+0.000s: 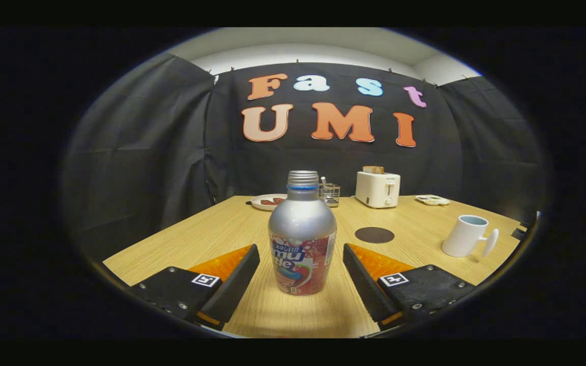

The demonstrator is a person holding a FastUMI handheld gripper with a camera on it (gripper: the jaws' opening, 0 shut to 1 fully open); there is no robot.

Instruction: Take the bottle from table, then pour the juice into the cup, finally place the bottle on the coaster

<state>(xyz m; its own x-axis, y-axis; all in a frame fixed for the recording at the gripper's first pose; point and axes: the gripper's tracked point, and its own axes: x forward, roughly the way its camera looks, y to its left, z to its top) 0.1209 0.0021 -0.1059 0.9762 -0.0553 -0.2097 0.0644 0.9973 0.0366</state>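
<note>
**Squarely lined up for the grab**

Now my gripper (301,272) stands open, fingers apart on either side of the bottle (302,235), which stands upright on the table (222,229), untouched. I'd close evenly on the labelled belly, below the shoulder. Room is good: coaster (374,235) just beyond, cup (465,235) well to the right near the edge, toaster (377,189) far back.

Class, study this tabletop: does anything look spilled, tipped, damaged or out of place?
Nothing stands out. The bottle stands upright, uncapped, between the open tool fingers, untouched. The white mug is upright, the coaster bare.
</note>
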